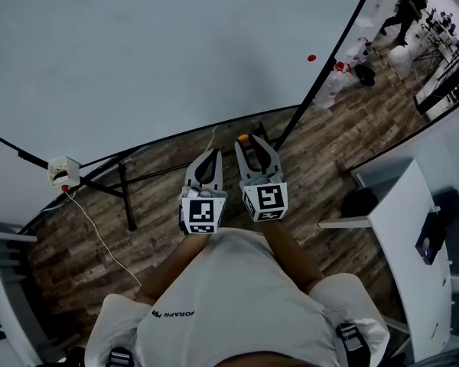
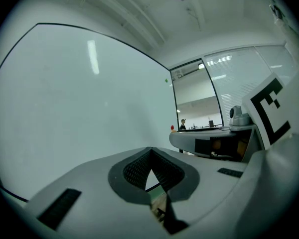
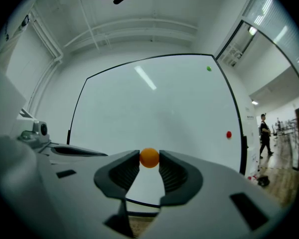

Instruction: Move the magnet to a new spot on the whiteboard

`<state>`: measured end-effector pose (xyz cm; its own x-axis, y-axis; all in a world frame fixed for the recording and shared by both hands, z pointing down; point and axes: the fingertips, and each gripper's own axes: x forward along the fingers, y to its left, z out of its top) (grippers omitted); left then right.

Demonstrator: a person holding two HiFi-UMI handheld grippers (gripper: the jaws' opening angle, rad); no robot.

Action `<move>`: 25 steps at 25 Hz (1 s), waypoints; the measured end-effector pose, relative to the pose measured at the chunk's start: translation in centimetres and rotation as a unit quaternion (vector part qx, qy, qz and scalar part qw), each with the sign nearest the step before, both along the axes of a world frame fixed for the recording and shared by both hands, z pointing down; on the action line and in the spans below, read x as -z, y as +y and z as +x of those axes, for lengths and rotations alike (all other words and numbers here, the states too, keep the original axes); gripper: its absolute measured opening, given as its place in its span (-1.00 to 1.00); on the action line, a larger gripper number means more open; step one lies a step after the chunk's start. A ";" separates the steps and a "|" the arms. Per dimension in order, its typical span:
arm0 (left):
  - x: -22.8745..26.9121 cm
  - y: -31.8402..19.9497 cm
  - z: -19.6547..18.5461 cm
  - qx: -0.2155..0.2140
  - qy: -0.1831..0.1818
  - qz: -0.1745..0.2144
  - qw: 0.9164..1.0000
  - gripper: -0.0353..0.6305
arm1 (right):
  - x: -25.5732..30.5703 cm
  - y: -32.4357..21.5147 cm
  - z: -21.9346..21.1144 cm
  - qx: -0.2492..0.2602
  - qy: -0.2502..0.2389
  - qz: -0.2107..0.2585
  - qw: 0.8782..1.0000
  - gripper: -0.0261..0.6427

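Note:
A small orange magnet [image 3: 149,158] sits pinched between the tips of my right gripper [image 3: 149,160], which is shut on it. In the head view the orange magnet [image 1: 243,138] shows at the front of the right gripper [image 1: 249,141], just below the bottom edge of the big whiteboard [image 1: 176,52]. Whether it touches the whiteboard [image 3: 154,103] I cannot tell. My left gripper [image 1: 213,154] hangs beside the right one, shut and empty; in its own view the left gripper [image 2: 150,151] has its tips meeting in front of the whiteboard [image 2: 79,103].
A red magnet [image 1: 311,57] and a green magnet [image 3: 209,69] stick near the board's right edge. The board's black stand legs [image 1: 126,197] rise from the wooden floor. A wall socket box [image 1: 63,171] with a cable is at left, a white desk [image 1: 402,228] at right, a person [image 1: 405,10] far off.

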<state>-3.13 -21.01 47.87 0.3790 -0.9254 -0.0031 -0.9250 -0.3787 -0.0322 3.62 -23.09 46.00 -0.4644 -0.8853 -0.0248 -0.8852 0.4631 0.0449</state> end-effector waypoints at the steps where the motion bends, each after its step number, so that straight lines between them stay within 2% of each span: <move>1: 0.0 0.0 0.0 0.000 0.000 0.000 1.000 -0.88 | -0.1 0.1 -0.1 0.001 0.000 0.000 1.000 -0.53; 11: -0.1 0.1 -0.1 -0.003 -0.005 0.002 1.000 -0.88 | -1.4 1.3 -0.7 0.001 -0.006 -0.009 1.000 -0.53; 25: 0.6 0.3 0.6 -0.014 0.008 0.014 1.000 -0.88 | -1.2 1.2 0.5 -0.015 -0.015 -0.008 1.000 -0.53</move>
<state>-2.50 -20.76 47.27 0.4041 -0.9141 -0.0343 -0.9146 -0.4033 -0.0283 4.10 -21.88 47.24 -0.4373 -0.8990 -0.0242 -0.8993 0.4372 0.0102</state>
